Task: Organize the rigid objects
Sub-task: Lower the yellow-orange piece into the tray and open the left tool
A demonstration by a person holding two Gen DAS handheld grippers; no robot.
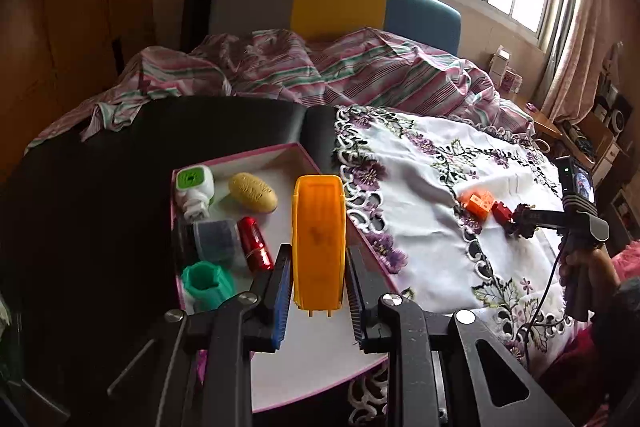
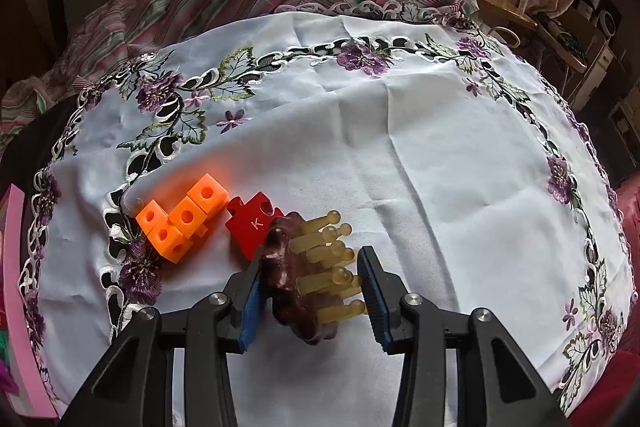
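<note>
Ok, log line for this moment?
left gripper: holds orange scoop over pink box | right gripper: around brown brush | orange cubes, red piece: on cloth

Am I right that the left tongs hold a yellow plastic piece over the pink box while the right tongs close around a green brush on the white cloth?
Not quite. The brush between the right tongs is dark brown with pale bristles, not green; the right wrist view shows it. The rest stands: the left tongs hold the yellow plastic piece over the pink box, and the brush is on the white cloth.
</note>
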